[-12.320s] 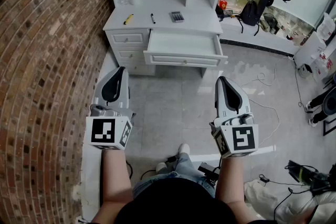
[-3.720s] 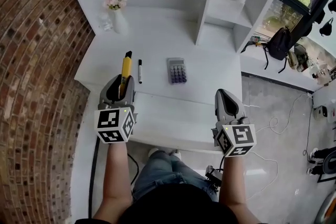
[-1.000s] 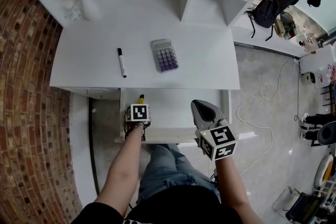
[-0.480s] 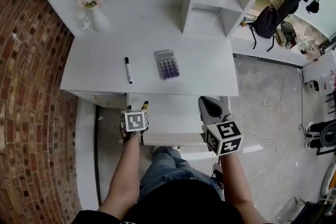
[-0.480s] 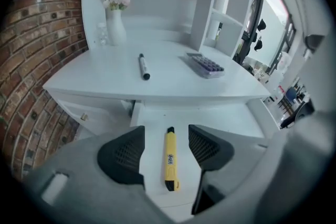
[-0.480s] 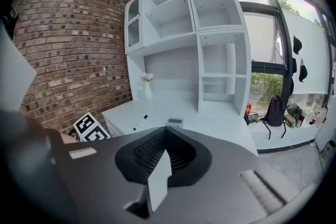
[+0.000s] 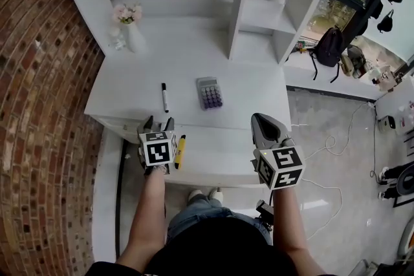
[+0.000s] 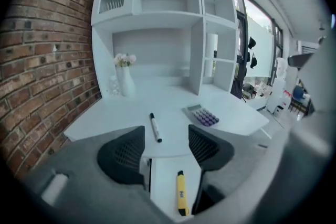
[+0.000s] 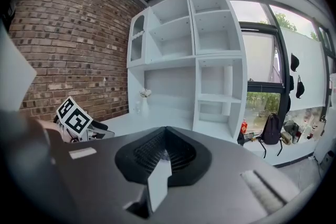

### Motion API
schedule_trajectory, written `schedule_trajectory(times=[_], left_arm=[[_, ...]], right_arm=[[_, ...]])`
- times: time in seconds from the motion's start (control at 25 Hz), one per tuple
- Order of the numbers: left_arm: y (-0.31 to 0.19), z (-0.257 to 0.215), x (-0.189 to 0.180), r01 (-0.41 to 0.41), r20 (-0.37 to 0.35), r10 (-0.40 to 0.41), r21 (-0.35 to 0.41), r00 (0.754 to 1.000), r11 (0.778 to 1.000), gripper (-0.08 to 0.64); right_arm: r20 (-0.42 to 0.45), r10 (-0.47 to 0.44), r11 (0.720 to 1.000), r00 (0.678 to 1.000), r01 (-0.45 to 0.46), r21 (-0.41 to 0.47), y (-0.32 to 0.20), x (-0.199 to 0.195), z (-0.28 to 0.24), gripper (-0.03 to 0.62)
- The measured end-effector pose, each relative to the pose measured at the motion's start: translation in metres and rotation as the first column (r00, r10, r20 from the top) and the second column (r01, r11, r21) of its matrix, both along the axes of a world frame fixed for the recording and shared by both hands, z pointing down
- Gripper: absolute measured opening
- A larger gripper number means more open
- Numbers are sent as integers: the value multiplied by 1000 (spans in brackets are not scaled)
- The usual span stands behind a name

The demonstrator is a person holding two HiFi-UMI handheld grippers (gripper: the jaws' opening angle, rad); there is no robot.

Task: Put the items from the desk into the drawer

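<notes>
A yellow utility knife [image 7: 180,152] lies loose in the open white drawer [image 7: 223,153] under the desk; in the left gripper view the knife [image 8: 181,192] shows below the jaws. On the desk top rest a black marker [image 7: 164,97] and a grey calculator with purple keys [image 7: 209,93]. My left gripper [image 7: 159,122] hovers over the drawer's left end, open, nothing between its pads [image 8: 125,153]. It looks toward the marker [image 8: 155,127] and calculator [image 8: 203,115]. My right gripper [image 7: 264,122] hangs over the drawer's right end, jaws shut and empty.
A white vase with pink flowers [image 7: 132,26] and a small glass [image 7: 117,42] stand at the desk's back left. White shelving [image 7: 259,3] rises behind the desk. A brick wall [image 7: 45,74] runs along the left. A backpack [image 7: 328,45] sits far right.
My left gripper has lifted out of the drawer, leaving the yellow knife lying inside. The right gripper has also risen a little.
</notes>
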State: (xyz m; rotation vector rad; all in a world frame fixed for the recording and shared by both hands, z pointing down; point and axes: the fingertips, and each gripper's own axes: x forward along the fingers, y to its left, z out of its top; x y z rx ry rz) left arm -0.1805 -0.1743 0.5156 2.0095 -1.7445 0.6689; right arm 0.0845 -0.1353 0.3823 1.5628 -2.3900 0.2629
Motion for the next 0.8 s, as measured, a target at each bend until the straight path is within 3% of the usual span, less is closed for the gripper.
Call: schedule_trajectory(times=[0.2,0.36,0.48,0.68,0.72,0.8], left_arm=[[-11,-79,-5,-1,-5,2,184,1000,983,264],[-10,-145,-2,-32,2,34,355,999,934,264],[-4,-196,0,-58,12,60,494,998,867,264],[16,-275,-3,-70,-1,102,724,995,687,262],[17,-284,-6,-68,0,103,742,995,666,263],[15,-291,-12,-65,4,95,756,995,651,262]], right_arm=[[28,17,995,999,-20,95,-4,5,-41,9],[52,26,984,998,-35,174,-4,10,-74,11],[73,36,967,997,-53,248,-4,14,-100,11],[113,35,902,993,-80,425,3,16,-146,11],[114,32,893,993,-80,442,3,15,-151,9],[120,29,889,992,-80,450,0,12,-155,10]])
